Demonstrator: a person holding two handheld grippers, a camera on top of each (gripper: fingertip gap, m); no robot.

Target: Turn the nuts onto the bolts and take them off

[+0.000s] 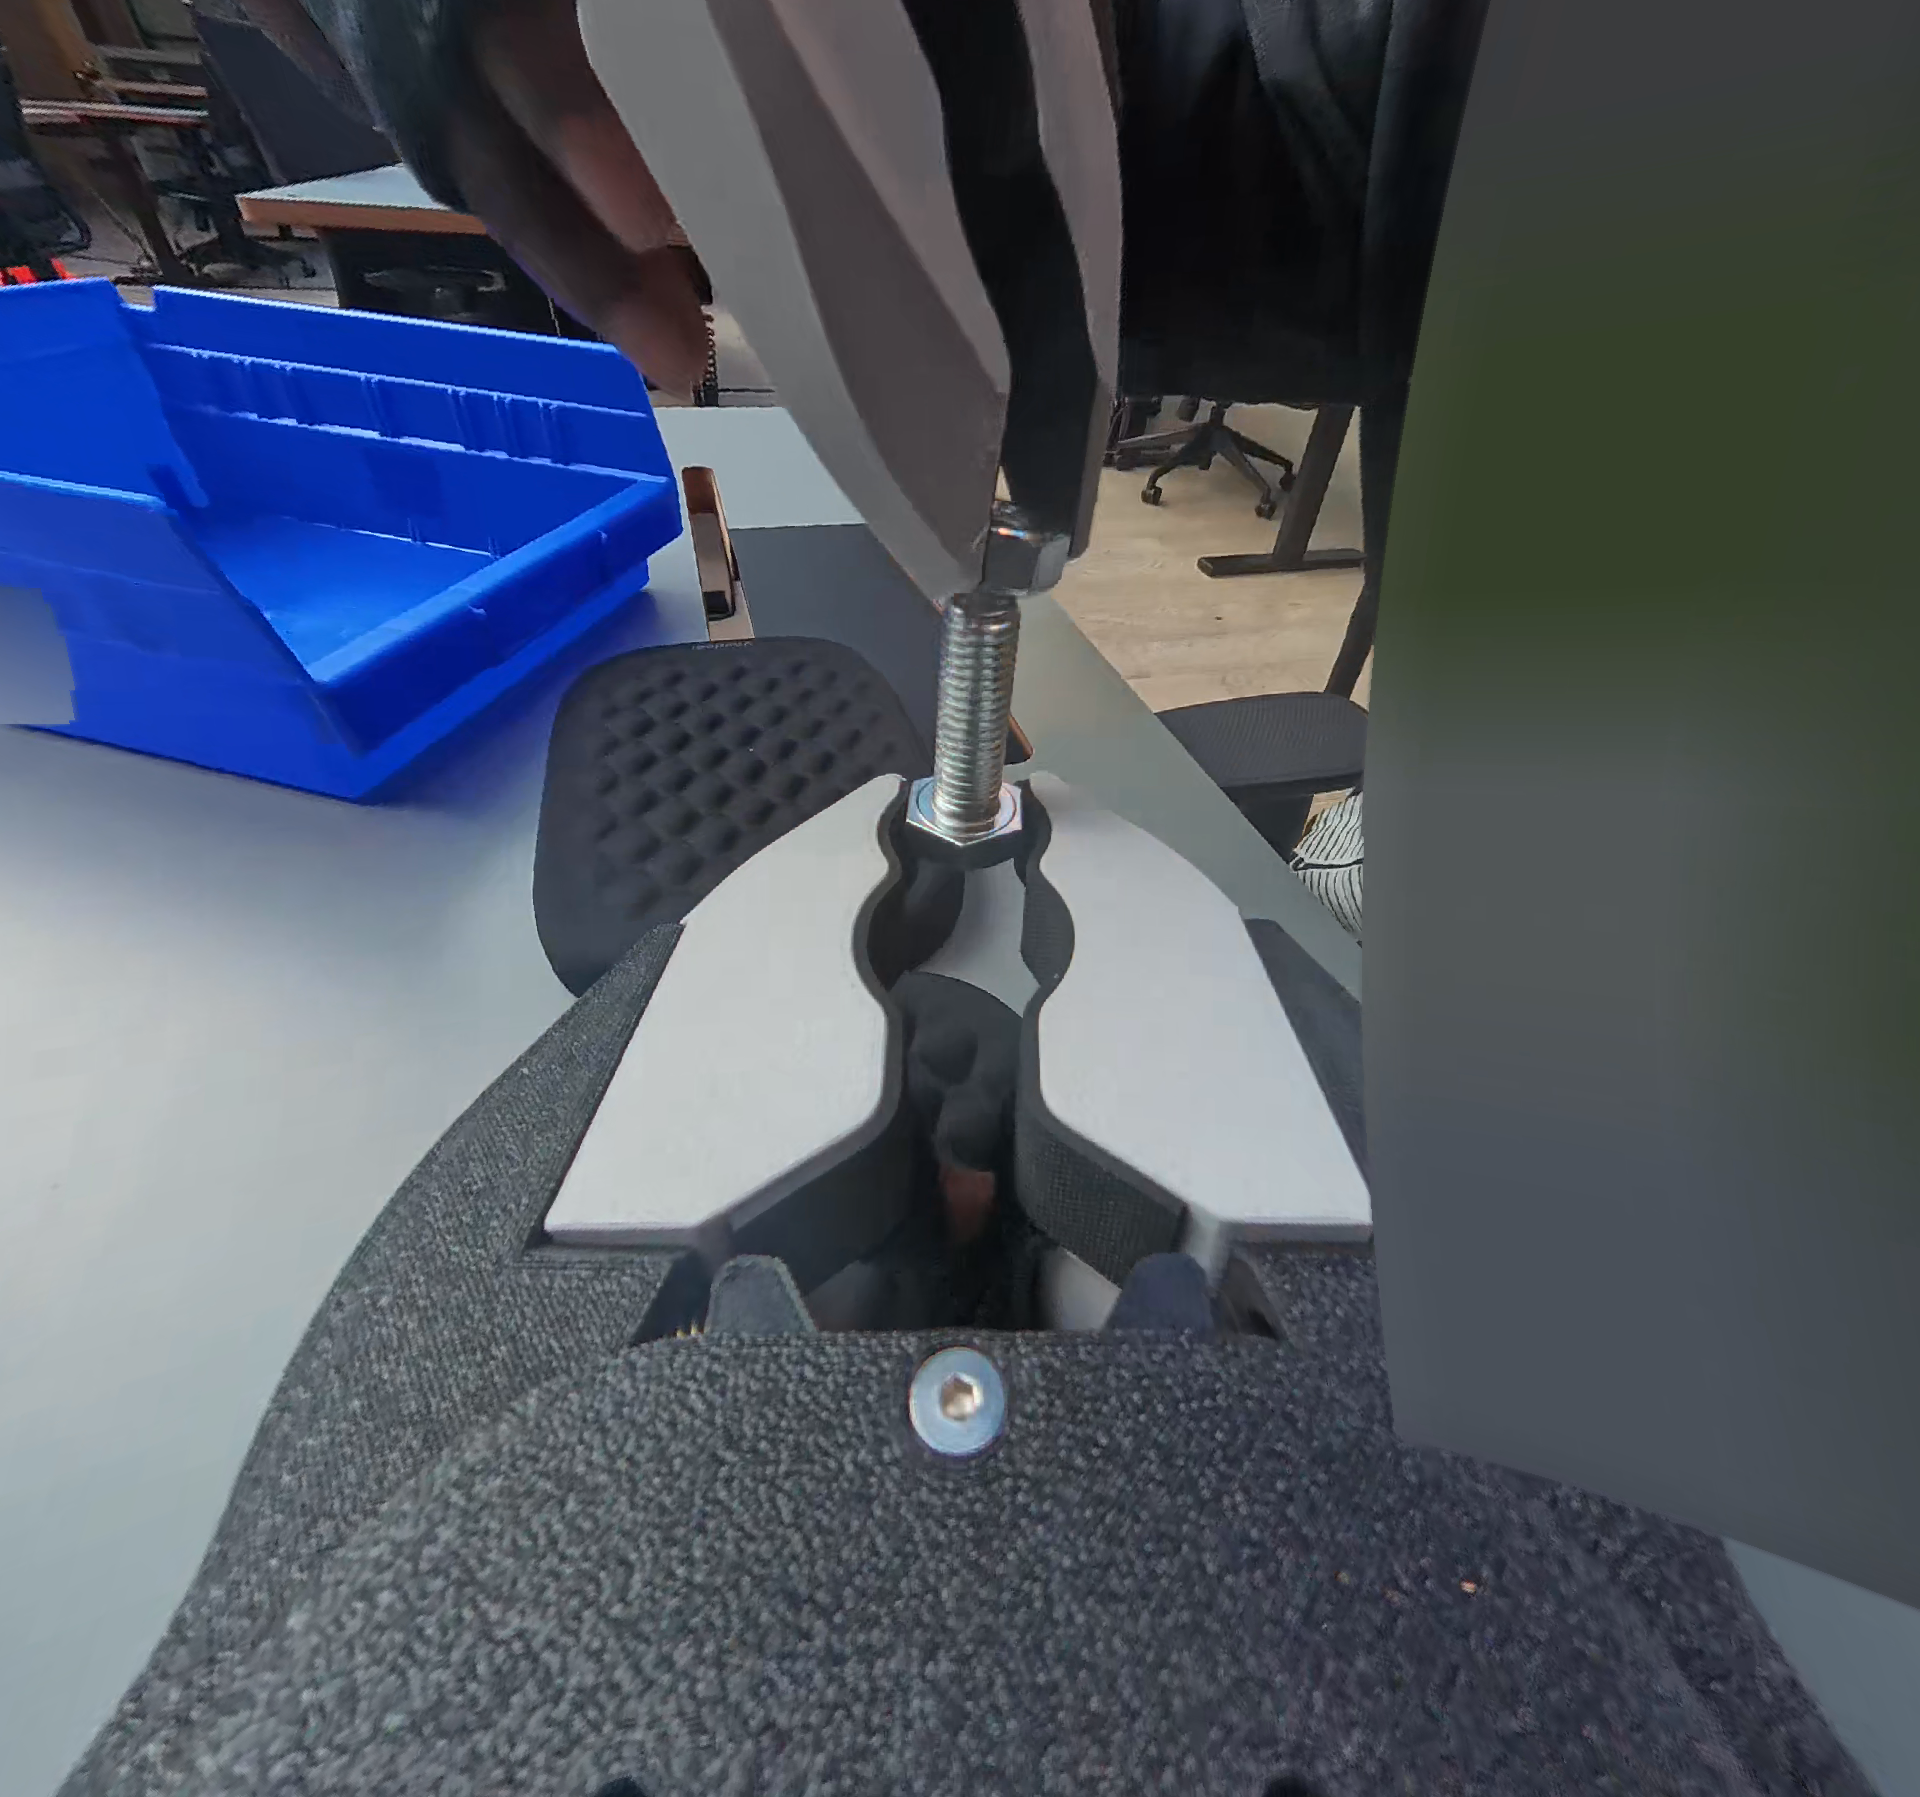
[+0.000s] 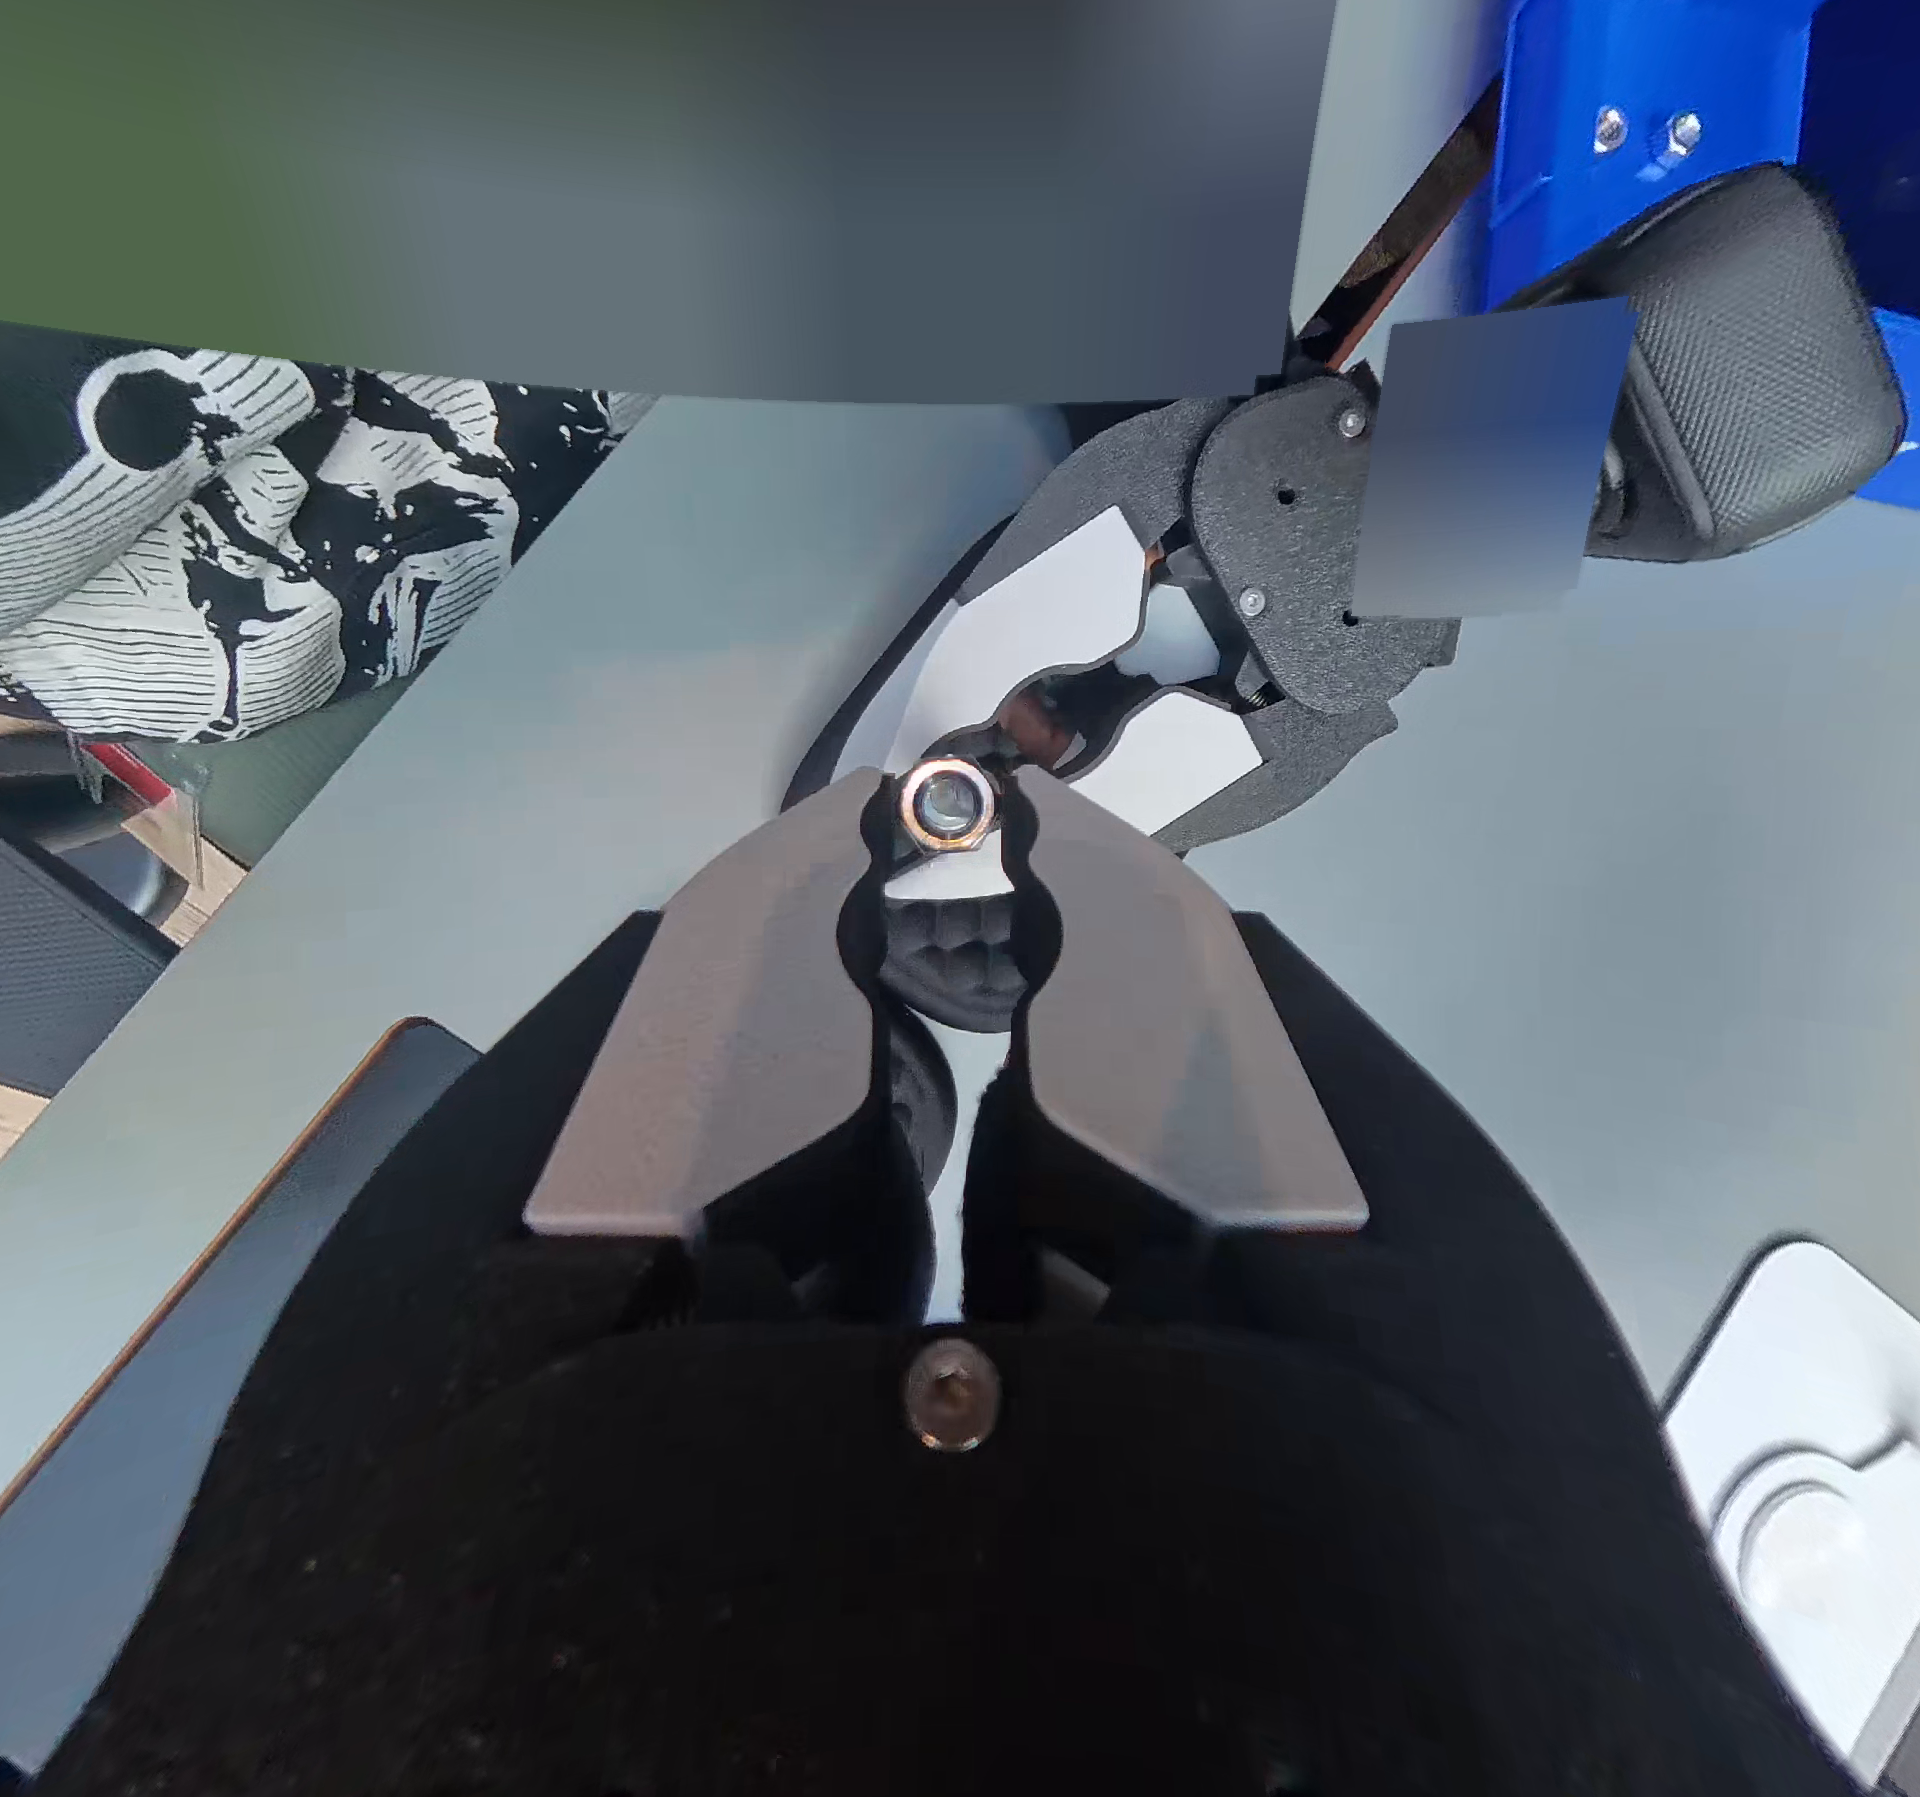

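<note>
Two grippers meet over the grey tabletop (image 1: pixel 208 1020). Nearest in the left wrist view, the left gripper (image 1: pixel 961 828) is closed on the hexagonal base of a bolt (image 1: pixel 971 708), whose threaded shaft stands upright. At the top of that shaft, the right gripper (image 1: pixel 1023 542) comes down from above, closed on a nut (image 1: pixel 1023 558) that sits at the very tip of the threads. Bare thread shows along the whole shaft between the two grippers. In the right wrist view the nut (image 2: pixel 942 805) is seen end-on, pinched between the tips. A black mesh pad (image 1: pixel 707 781) lies just beyond the left gripper. Farther left, a blue bin (image 1: pixel 364 542) rests on the tabletop, with open surface in front of it. The tabletop's right edge runs close by the bolt, with floor and office chairs (image 1: pixel 1205 459) beyond.
</note>
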